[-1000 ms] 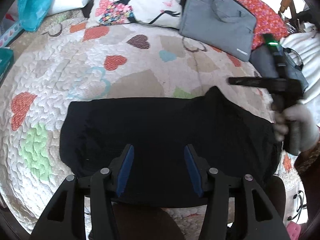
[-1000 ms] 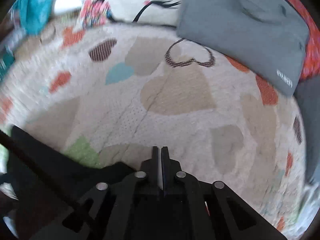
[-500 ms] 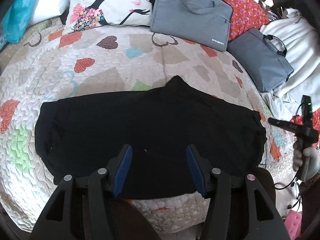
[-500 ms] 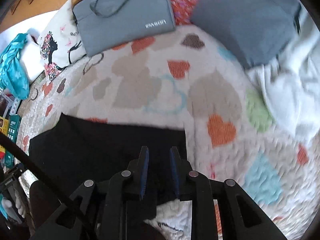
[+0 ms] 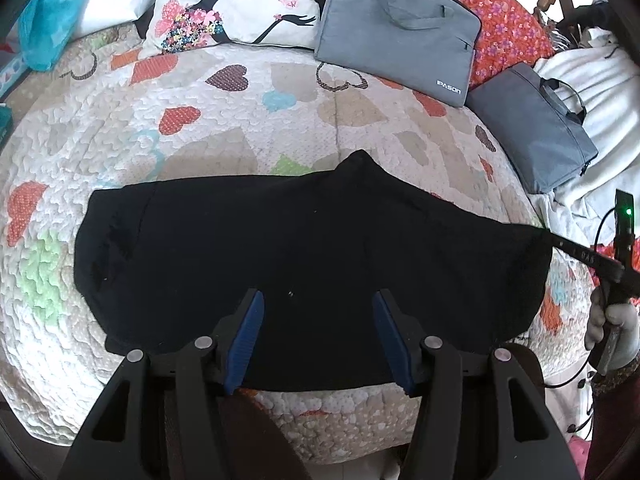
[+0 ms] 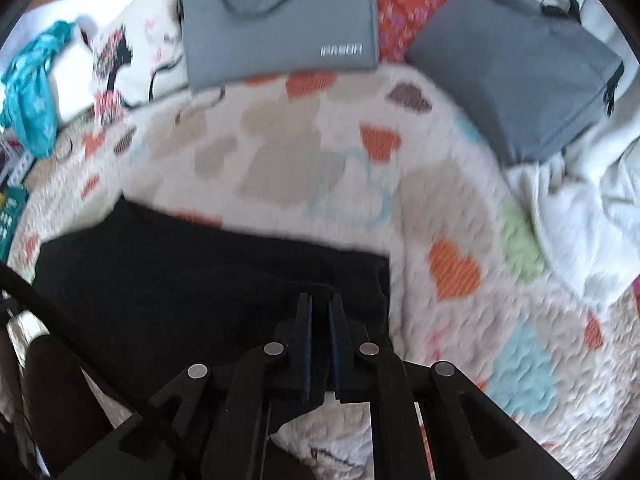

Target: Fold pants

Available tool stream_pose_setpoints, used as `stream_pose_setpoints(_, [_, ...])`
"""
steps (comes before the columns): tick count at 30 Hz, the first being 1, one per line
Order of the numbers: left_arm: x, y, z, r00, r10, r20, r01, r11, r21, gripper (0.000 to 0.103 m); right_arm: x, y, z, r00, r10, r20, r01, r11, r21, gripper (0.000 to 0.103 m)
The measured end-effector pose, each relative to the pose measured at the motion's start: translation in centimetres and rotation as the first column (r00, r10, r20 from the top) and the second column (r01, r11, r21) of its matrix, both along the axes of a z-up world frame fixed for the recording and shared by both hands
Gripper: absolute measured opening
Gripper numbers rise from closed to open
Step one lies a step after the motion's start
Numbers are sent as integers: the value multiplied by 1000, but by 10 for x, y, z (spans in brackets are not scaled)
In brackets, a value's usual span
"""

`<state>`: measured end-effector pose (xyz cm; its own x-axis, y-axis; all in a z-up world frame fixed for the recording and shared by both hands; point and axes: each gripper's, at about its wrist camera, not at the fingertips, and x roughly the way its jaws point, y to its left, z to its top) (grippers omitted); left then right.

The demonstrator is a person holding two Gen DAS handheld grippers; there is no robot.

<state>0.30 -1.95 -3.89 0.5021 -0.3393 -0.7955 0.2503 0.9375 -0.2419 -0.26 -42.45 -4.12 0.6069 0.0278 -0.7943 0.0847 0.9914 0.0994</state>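
Black pants (image 5: 312, 256) lie folded lengthwise across the heart-print quilt (image 5: 224, 120), one end at the left and one at the right. My left gripper (image 5: 318, 312) is open and empty, hovering over the near edge of the pants at their middle. In the right wrist view my right gripper (image 6: 319, 306) hovers above the right end of the pants (image 6: 192, 280), its jaws nearly closed with a narrow gap and nothing between them. The right gripper also shows at the far right of the left wrist view (image 5: 588, 258), held in a gloved hand.
Two grey laptop bags (image 5: 396, 28) (image 5: 532, 128) lie at the back and back right. A printed pillow (image 5: 236, 4), a red floral pillow (image 5: 508, 28) and a white blanket (image 5: 592, 92) border the quilt. A teal cloth (image 5: 52, 12) sits back left.
My right gripper let go of the pants' end, opened slightly and drew back to the right. The pants now lie flat, and the left gripper pulled back a little.
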Motion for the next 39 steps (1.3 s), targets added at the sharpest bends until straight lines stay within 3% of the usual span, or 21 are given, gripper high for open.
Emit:
stream_pose_setpoints(8, [8,-20,-18,999,-20,-30,21,999,35,56,35,-23,-29,989,-126,-77,121,990,-66,3])
stream_pose_setpoints(9, [9,-22,-21,999,-22,-37,24,999,39,56,36,-28,-36,976,-203,-85,187,969,-160,3])
stream_pose_setpoints(10, [10,-24,-24,999,-26,-48,28,999,46,56,37,-34,-40,966,-242,-96,220,955,-198,4])
stream_pose_setpoints(12, [10,-29,-30,997,-41,-65,44,998,49,56,27,-58,-46,954,-274,-122,269,962,-56,8])
stream_pose_setpoints(13, [10,-29,-31,997,-47,-64,50,998,46,56,19,-72,-47,953,-277,-123,287,955,72,20])
stream_pose_setpoints(14, [9,-32,-32,997,-57,-58,59,997,42,56,11,-82,-48,954,-278,-114,295,940,170,41])
stream_pose_setpoints(16, [9,-34,-31,997,-65,-50,67,997,37,56,-2,-93,-49,962,-264,-70,273,916,295,62])
stream_pose_setpoints(18, [10,-38,-31,997,-67,-48,69,997,32,56,-3,-89,-51,974,-222,-46,224,915,335,62])
stream_pose_setpoints(22, [7,-38,-29,997,-70,-38,71,997,25,56,13,-59,-61,990,-133,-40,139,952,272,61])
stream_pose_setpoints(24, [5,-32,-23,998,-62,-14,62,998,24,56,18,-46,-65,993,-113,-35,119,956,267,50])
stream_pose_setpoints(25, [5,-28,-20,999,-51,-1,51,998,25,56,21,-41,-66,994,-96,-43,105,956,275,22])
stream_pose_setpoints(26, [6,-22,-15,999,-31,15,30,999,26,56,24,-36,-65,995,-88,-55,100,955,280,16])
stream_pose_setpoints(32, [23,31,5,992,121,40,-120,993,-19,56,28,-38,-27,994,-106,-16,107,981,164,8])
stream_pose_setpoints(37, [28,69,9,976,212,40,-210,976,-56,56,33,-61,-37,976,-208,-59,213,972,99,0])
stream_pose_setpoints(39, [29,86,9,967,252,36,-249,966,-71,56,34,-70,-49,959,-273,-81,272,962,-20,0])
